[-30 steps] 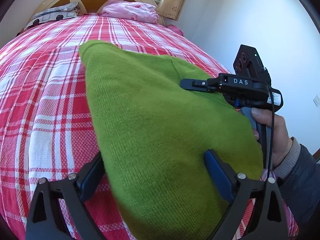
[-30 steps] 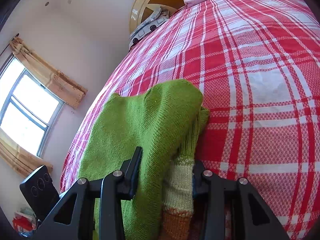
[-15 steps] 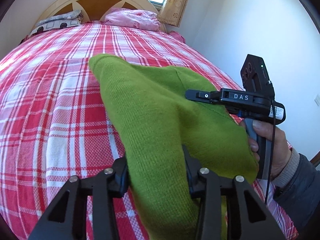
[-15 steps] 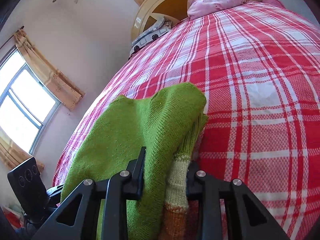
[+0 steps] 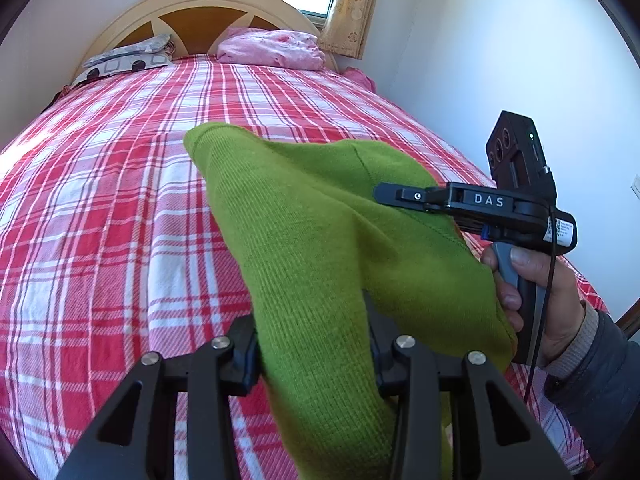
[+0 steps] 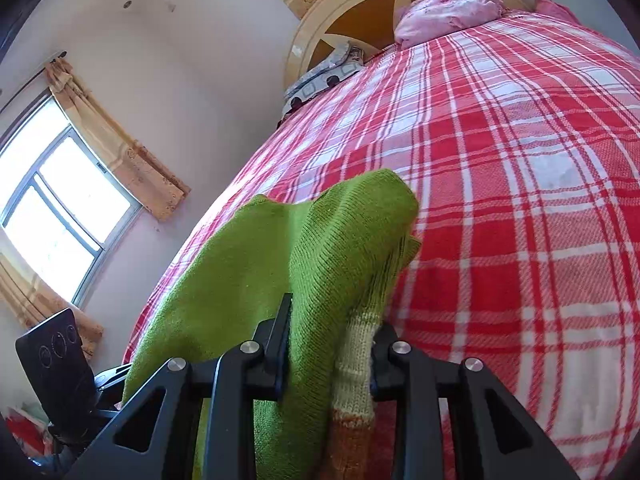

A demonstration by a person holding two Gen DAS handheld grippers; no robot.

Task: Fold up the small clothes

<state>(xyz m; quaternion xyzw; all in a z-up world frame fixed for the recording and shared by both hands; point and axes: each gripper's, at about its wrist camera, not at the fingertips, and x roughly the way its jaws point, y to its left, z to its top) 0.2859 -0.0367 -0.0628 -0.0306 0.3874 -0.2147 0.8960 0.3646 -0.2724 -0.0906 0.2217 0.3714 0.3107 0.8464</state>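
A small green knit sweater [image 5: 320,240] is held up over the red plaid bed [image 5: 100,220], its far part drooping toward the sheet. My left gripper [image 5: 312,352] is shut on its near edge. My right gripper [image 6: 328,352] is shut on another edge, where a pale yellow and orange cuff [image 6: 352,380] shows. The right gripper also shows in the left wrist view [image 5: 460,204], at the sweater's right side, held by a hand. The left gripper's body [image 6: 56,364] shows at the lower left of the right wrist view.
A pink pillow [image 5: 272,48] and a grey patterned pillow [image 5: 124,58] lie by the wooden headboard [image 5: 200,12]. A white wall [image 5: 500,40] runs along the bed's right side. A curtained window [image 6: 60,208] is on the other wall.
My left gripper closed on the sweater's near edge, having been wide open a second ago. Both grippers have lifted and drawn the sweater back, so more of the bed shows beyond it.
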